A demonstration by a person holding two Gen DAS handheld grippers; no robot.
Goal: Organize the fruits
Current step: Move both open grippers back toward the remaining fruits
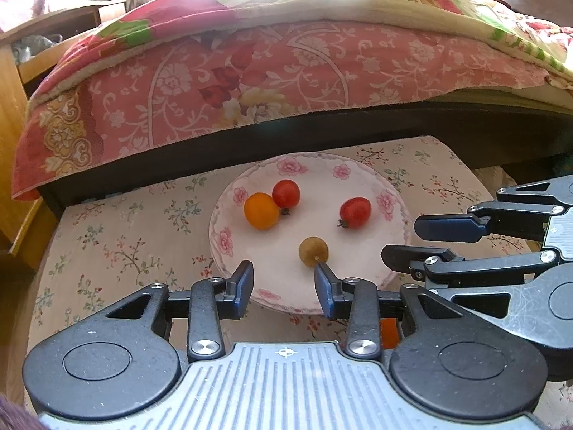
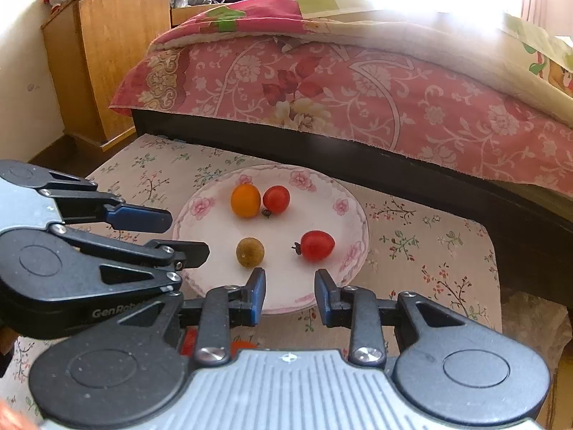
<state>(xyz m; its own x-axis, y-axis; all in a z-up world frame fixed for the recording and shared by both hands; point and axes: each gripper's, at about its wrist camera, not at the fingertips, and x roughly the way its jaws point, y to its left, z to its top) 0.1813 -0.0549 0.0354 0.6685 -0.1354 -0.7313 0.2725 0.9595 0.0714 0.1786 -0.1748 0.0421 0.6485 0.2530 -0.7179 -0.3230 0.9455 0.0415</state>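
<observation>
A white plate (image 1: pixel 390 193) with a pink floral rim sits on a desk (image 1: pixel 118 236) covered in flower-print cloth, directly in front of a bed (image 1: pixel 250 82) with a pink patterned cover.

Four fruits lie on the plate. In the left wrist view, an orange cherry tomato (image 1: pixel 261 211) sits at 10 o'clock, touching a red cherry tomato (image 1: pixel 285 193) just beside it at 11 o'clock. A second red cherry tomato (image 1: pixel 355 212) lies apart at 2 o'clock. A brownish-green round fruit (image 1: pixel 313 251) lies at 6 o'clock, near the plate's front edge.

The left hand-held gripper (image 1: pixel 284 283) hangs over the near rim with its jaws parted and nothing between them; one blue pad tip is right next to the brownish fruit. The right hand-held gripper (image 2: pixel 290 292) is likewise parted and empty above the near rim. Each gripper appears side-on in the other's view.
</observation>
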